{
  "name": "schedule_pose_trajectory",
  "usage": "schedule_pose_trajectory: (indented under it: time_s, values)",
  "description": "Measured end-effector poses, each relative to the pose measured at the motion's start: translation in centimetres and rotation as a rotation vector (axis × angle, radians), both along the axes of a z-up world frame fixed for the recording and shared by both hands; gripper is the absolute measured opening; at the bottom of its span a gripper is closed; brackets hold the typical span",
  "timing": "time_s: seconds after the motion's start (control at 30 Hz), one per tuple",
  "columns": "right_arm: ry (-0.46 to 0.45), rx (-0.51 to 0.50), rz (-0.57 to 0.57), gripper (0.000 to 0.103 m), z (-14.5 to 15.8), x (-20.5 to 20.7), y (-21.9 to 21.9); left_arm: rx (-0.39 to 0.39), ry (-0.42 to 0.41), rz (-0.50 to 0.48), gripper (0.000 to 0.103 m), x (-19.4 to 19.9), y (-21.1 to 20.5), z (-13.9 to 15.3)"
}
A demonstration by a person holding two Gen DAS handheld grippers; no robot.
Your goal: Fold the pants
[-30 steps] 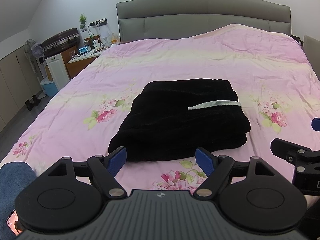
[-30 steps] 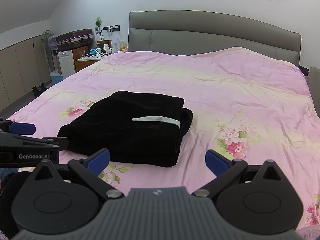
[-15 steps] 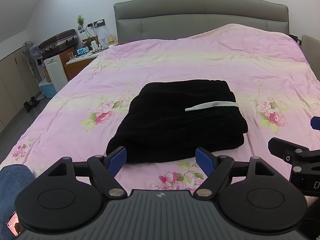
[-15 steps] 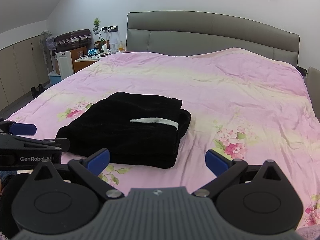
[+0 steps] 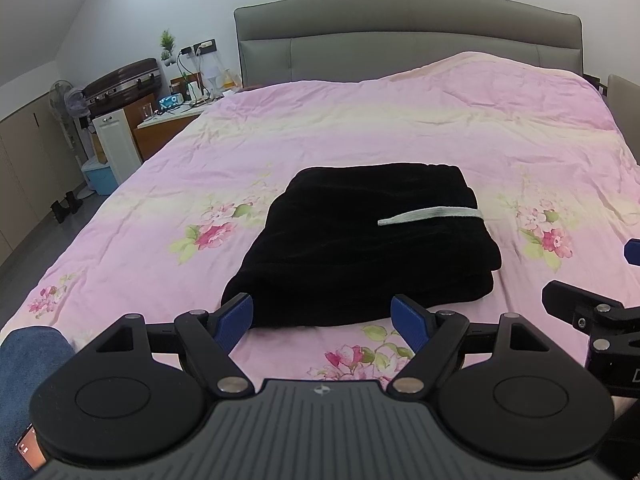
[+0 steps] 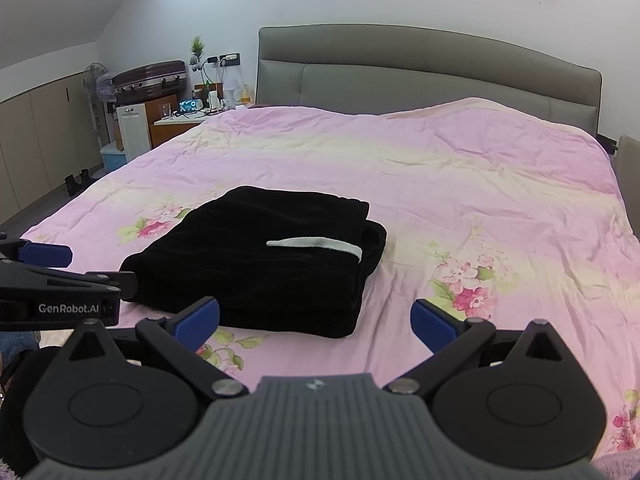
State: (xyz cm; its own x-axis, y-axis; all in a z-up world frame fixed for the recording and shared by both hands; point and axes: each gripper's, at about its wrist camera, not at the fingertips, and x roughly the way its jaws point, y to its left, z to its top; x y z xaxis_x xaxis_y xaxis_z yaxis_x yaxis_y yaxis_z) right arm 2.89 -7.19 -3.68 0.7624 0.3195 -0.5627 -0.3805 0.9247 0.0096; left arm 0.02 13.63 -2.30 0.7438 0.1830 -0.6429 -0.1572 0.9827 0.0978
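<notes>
Evidently the pants (image 5: 360, 240) lie as a compact, stacked rectangle on the bed (image 5: 400, 128), toward its near edge and roughly midway between its two sides, with layered folds showing along the near and right-hand edges; that tidy stack suggests the folding is done or nearly so. A pale drawstring (image 5: 430, 215) lies loose across the top layer, running toward the right-hand fold, probably left wherever it fell. The left claw (image 5: 323, 317) hangs just short of the bundle's near edge, its blue fingers (image 5: 236, 316) spread wide with nothing between them; the left finger sits right by the bundle's near left corner, though whether it touches the cloth cannot be told. The right claw (image 6: 315, 317) is likewise spread and empty, held off the near right corner of the pants over bare bedspread, a stance that reads as hands-off rather than reaching. How many layers the bundle holds is hard to judge, since the black fabric swallows detail, and the far end of the drawstring disappears over the fold. Each claw shows only as a cropped sliver in the other's view. Beyond the bed's far left corner stand a cluttered nightstand (image 6: 188, 118) and a suitcase (image 6: 150, 76).
</notes>
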Motion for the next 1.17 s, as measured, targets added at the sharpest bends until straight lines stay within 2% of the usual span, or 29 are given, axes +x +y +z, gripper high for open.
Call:
schedule_pose_trajectory:
  time_s: [0.57,1.17]
  values:
    - [0.004,0.011,0.012,0.098,-0.09,-0.17,-0.28,0.015,0.000,0.002,0.092,-0.19,-0.29,0.29]
    - [0.013,0.022,0.016,0.098,-0.19,-0.39,-0.43,-0.008,0.000,0.006,0.092,-0.43,-0.34,0.60]
